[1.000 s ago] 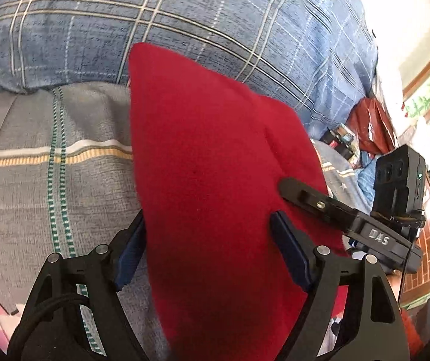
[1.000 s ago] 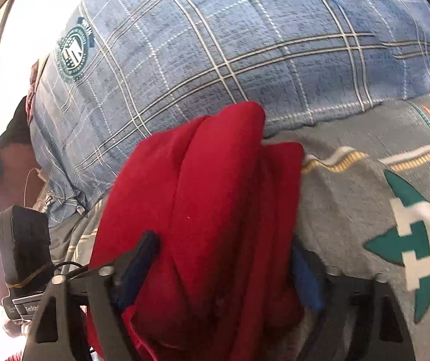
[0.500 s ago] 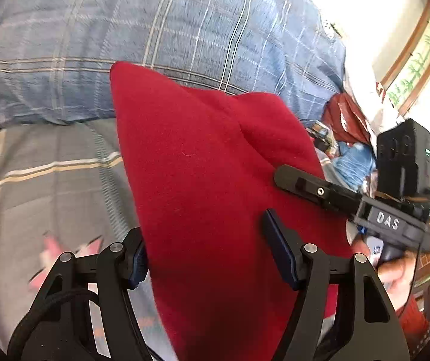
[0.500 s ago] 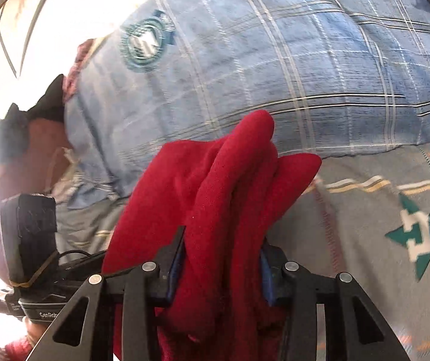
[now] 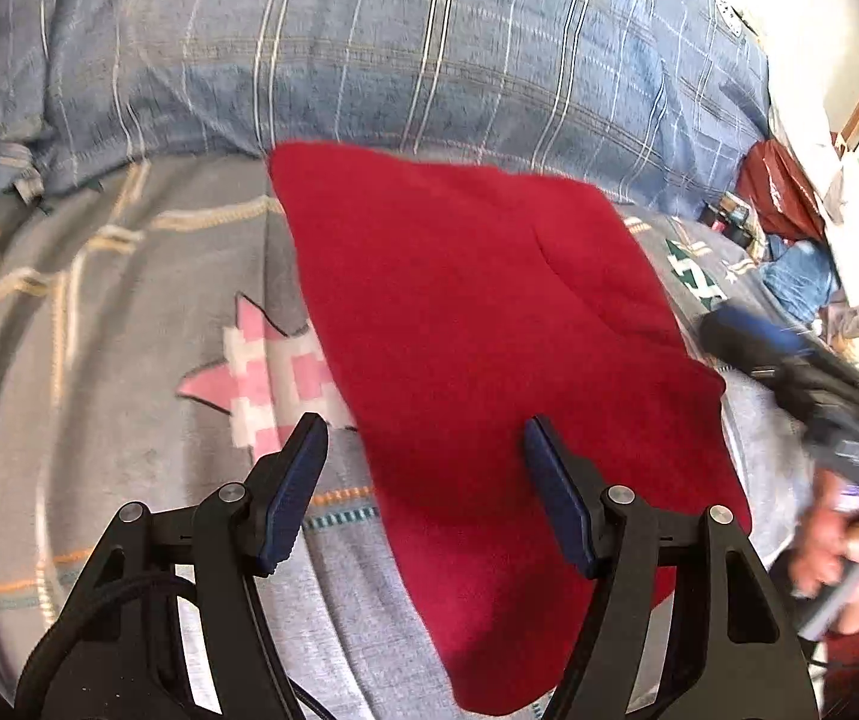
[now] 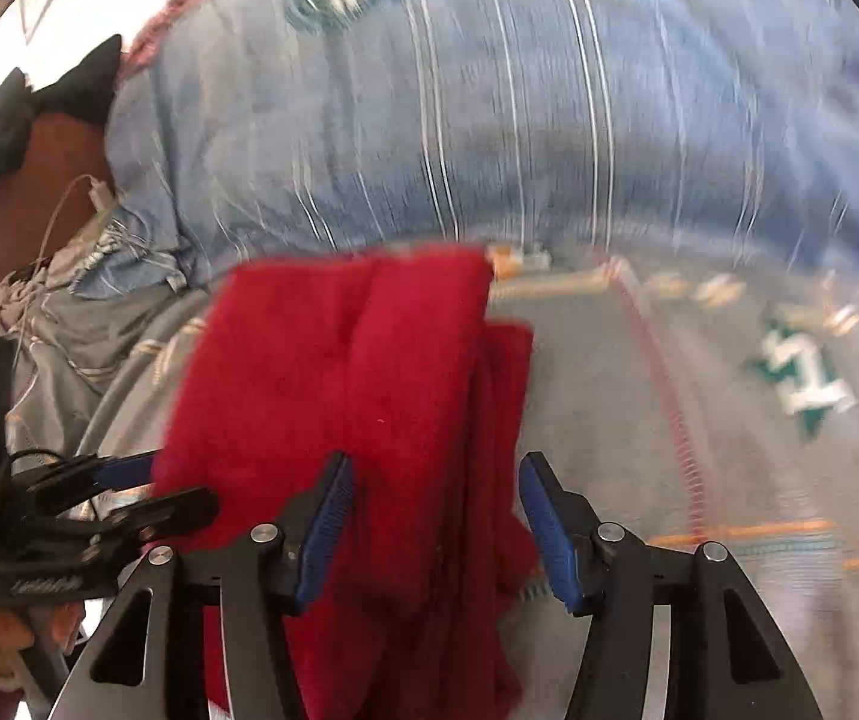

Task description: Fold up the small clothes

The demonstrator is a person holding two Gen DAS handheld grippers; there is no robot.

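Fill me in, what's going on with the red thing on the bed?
A person holds a pair of tongs in each hand over a folded red garment lying on a grey patterned bedspread, in front of a blue plaid pillow. The left tongs stand open over one edge of the garment, gripping nothing. The right tongs are opening around the bunched edge, pads clear of the cloth. It looks released.

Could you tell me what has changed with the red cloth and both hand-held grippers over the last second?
The right hand-held gripper, clamped on the bunched red cloth half a second ago, is opening its jaws; the pads no longer press the folds between them. The left hand-held gripper has drawn back, open. The cloth now lies folded on the grey blanket, below the blue plaid quilt, which stayed put.
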